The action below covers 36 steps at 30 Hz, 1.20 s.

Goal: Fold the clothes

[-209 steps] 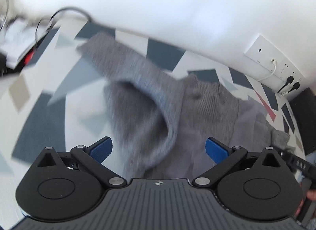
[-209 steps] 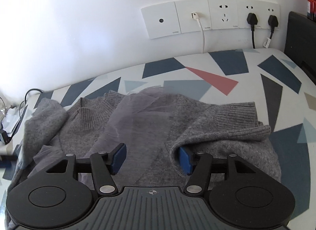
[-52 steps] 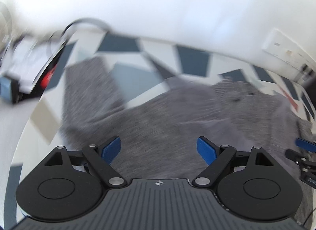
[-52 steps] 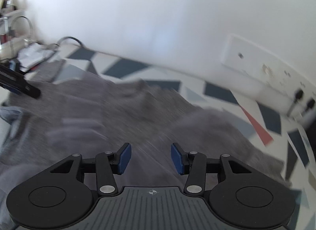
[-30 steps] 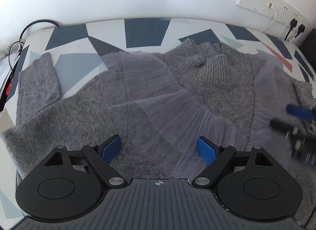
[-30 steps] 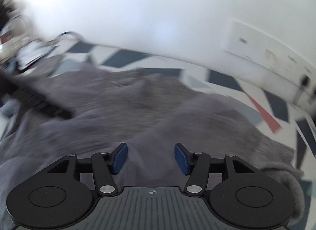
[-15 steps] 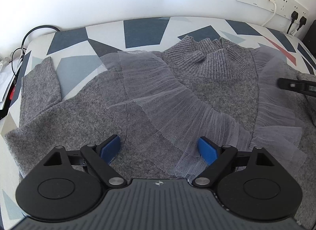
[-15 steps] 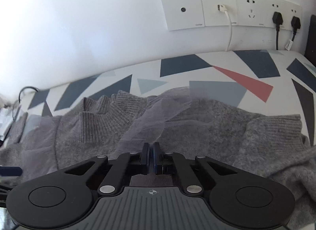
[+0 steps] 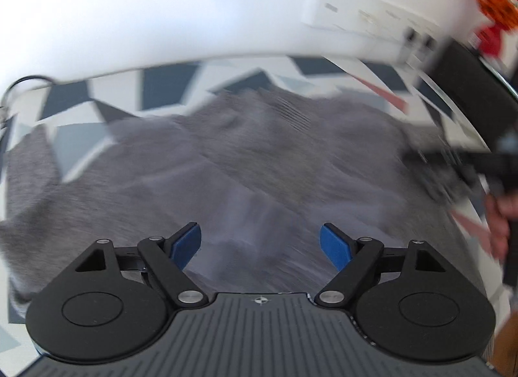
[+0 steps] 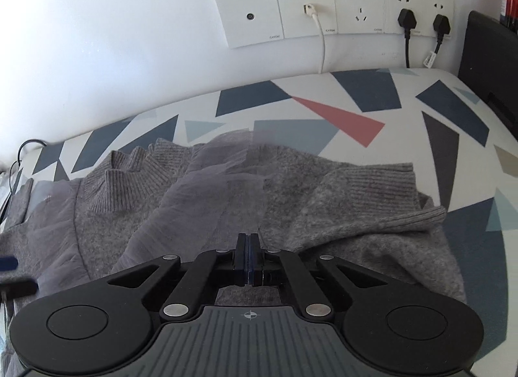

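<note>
A grey knit sweater point(image 10: 323, 208) with sheer tulle strips point(image 10: 200, 189) lies spread on the patterned tabletop point(image 10: 340, 118), collar point(image 10: 129, 182) toward the wall. Its right sleeve is folded in, cuff point(image 10: 388, 176) on top. My right gripper point(image 10: 248, 241) is shut, tips down on the sweater beside the tulle; I cannot tell whether cloth is pinched. The left wrist view is blurred: my left gripper point(image 9: 260, 244) hovers over the sweater point(image 9: 259, 156), jaws wide and closing a little, nothing pressed between the pads. The right gripper point(image 9: 469, 163) and a hand point(image 9: 500, 224) show at its right edge.
A row of wall sockets point(image 10: 333, 11) with two black plugs and a white cable point(image 10: 322, 46) sits behind the table. A black box point(image 10: 489, 62) stands at the far right. Dark cables point(image 10: 26, 147) lie at the left edge.
The right gripper shut from open a second ago and has shifted right along the sweater. The left gripper has swung and lifted, blurring its view; the sweater lies much as before.
</note>
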Each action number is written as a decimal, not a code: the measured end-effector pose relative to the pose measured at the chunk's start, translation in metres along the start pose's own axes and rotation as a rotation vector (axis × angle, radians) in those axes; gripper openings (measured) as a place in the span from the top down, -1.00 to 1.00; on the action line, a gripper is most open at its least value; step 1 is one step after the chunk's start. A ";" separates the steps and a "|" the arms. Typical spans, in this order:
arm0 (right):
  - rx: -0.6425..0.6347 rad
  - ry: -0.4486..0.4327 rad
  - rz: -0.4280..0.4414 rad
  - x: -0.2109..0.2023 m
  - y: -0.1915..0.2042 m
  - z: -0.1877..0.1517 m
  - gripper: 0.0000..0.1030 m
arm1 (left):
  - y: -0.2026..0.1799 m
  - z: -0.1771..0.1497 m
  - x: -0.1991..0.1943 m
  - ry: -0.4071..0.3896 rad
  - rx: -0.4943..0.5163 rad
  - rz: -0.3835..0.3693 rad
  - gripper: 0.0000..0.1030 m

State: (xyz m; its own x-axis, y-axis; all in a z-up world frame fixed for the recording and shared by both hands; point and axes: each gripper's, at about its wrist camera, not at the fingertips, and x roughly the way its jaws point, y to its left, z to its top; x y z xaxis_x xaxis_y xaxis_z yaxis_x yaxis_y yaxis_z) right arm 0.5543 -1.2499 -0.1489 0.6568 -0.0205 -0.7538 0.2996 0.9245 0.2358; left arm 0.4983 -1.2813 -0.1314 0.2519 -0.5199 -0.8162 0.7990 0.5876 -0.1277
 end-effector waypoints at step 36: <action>-0.150 0.069 -0.164 -0.011 0.019 -0.065 -0.99 | 0.011 -0.038 0.021 0.168 -0.062 0.177 -1.00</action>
State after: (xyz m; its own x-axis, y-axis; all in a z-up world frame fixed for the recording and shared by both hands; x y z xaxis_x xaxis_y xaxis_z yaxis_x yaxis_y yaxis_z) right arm 0.5074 -1.2072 -0.1763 0.5578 -0.1537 -0.8156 0.2886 0.9573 0.0170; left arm 0.4913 -1.2620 -0.1715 0.2869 -0.2981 -0.9104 0.7142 0.6999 -0.0041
